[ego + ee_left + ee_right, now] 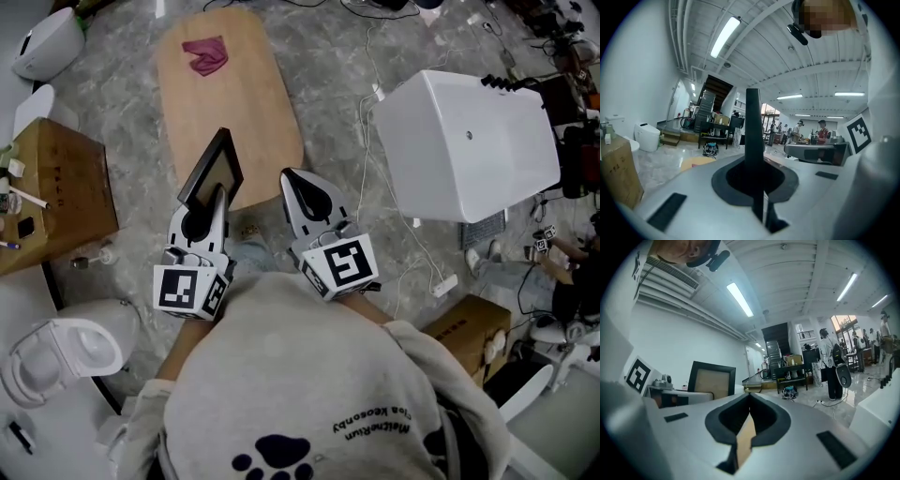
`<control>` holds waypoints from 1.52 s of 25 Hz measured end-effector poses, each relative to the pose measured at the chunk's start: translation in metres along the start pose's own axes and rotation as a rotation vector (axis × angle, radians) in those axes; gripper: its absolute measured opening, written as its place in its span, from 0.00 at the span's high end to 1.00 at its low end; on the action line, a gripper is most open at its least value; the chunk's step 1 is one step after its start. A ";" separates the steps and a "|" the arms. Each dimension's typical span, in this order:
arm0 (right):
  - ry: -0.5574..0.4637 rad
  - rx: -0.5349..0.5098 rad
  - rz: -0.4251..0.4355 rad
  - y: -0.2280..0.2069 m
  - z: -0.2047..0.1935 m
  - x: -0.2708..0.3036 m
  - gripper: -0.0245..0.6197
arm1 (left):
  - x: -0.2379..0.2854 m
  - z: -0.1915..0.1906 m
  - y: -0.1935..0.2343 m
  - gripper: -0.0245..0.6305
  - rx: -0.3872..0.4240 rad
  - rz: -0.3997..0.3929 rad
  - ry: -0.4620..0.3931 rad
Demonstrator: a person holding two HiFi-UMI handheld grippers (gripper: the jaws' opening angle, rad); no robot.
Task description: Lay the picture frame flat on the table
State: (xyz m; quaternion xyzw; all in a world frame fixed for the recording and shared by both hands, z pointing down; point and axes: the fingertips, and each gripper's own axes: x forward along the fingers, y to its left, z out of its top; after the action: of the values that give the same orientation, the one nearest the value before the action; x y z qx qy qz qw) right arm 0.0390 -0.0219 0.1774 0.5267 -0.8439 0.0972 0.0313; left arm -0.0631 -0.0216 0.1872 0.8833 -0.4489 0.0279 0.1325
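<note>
Head view: frame (212, 167) partly behind left claw (217, 193)

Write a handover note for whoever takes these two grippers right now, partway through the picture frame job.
Left gripper: shut on the edge of the picture frame, holding it up on edge, tilted, off the table.
Right gripper: shut, empty, beside the frame and not touching it.
Wooden table: just ahead; the frame hangs by its near end. A red cloth lies at the far end.
Done: frame is gripped.
Left: lower it flat onto bare tabletop, then release.
</note>
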 end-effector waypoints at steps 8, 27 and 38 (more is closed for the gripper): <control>-0.044 0.023 -0.043 -0.011 0.004 0.041 0.95 | 0.029 0.004 0.033 0.94 0.003 -0.061 0.015; -0.040 -0.010 0.014 -0.019 0.023 0.045 0.95 | 0.034 0.016 0.019 0.94 -0.056 -0.111 -0.063; 0.007 -0.031 0.093 -0.011 0.025 0.063 0.95 | 0.033 0.014 0.029 0.93 -0.089 -0.072 -0.053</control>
State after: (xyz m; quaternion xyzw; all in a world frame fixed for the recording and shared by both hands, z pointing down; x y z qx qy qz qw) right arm 0.0223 -0.0878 0.1640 0.4860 -0.8688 0.0871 0.0379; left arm -0.0671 -0.0677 0.1854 0.8926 -0.4209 -0.0201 0.1605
